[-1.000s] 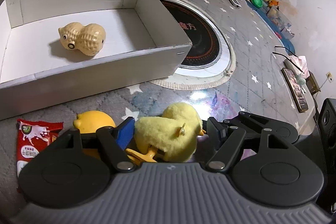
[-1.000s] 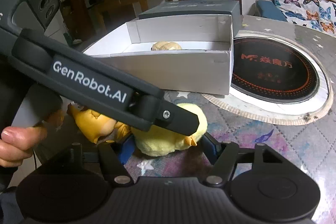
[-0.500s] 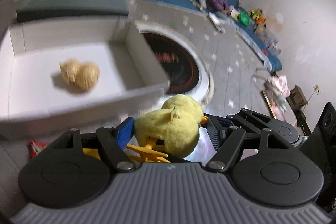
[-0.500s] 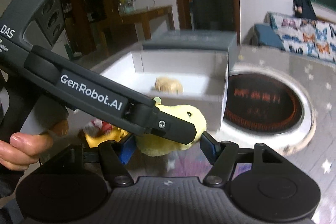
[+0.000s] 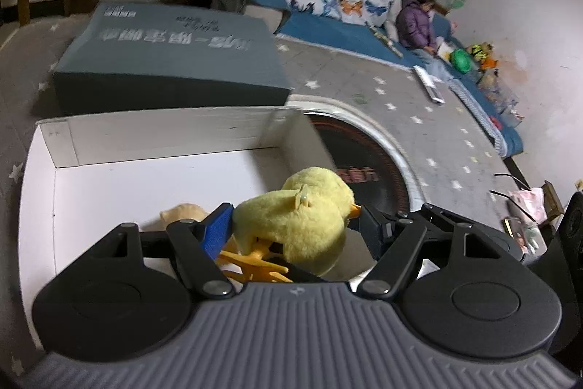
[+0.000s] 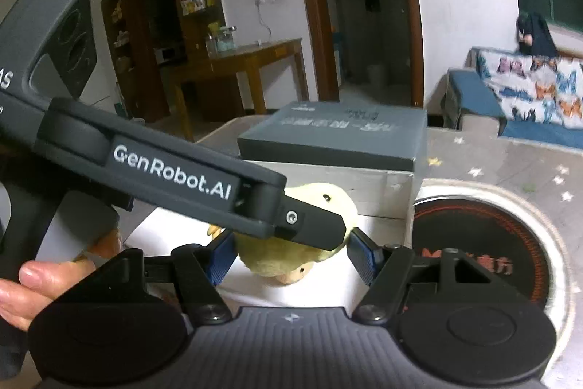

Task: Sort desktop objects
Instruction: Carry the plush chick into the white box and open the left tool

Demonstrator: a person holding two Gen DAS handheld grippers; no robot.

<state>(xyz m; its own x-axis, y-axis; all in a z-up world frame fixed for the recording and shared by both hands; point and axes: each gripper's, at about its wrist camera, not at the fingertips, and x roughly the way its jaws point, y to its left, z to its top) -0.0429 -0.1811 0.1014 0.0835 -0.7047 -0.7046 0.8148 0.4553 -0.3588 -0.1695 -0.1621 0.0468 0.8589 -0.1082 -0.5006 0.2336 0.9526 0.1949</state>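
One toy already lies in the white box point(image 5: 43, 206): a tan peanut-shaped figure point(image 5: 182, 212), half hidden behind the left gripper point(image 5: 291, 228). A second, the yellow plush duck point(image 5: 302, 210), hangs in the air above the box floor, near its right wall. The left gripper's fingers point(image 5: 215, 232) are clenched on its flanks. The right gripper point(image 6: 291, 254) has its fingers on either side of the same duck point(image 6: 328, 199), but whether its pads press the plush I cannot tell.

By my judgement the sorting is partway: this duck awaits setting down, and what else lies on the desk point(image 5: 400, 97) is out of view here.

Room is good. The box floor is bare to the left and far side. The grey closed box point(image 5: 171, 53) sits just beyond the far wall, and the round dark inset point(image 5: 364, 155) lies to the right of the box.
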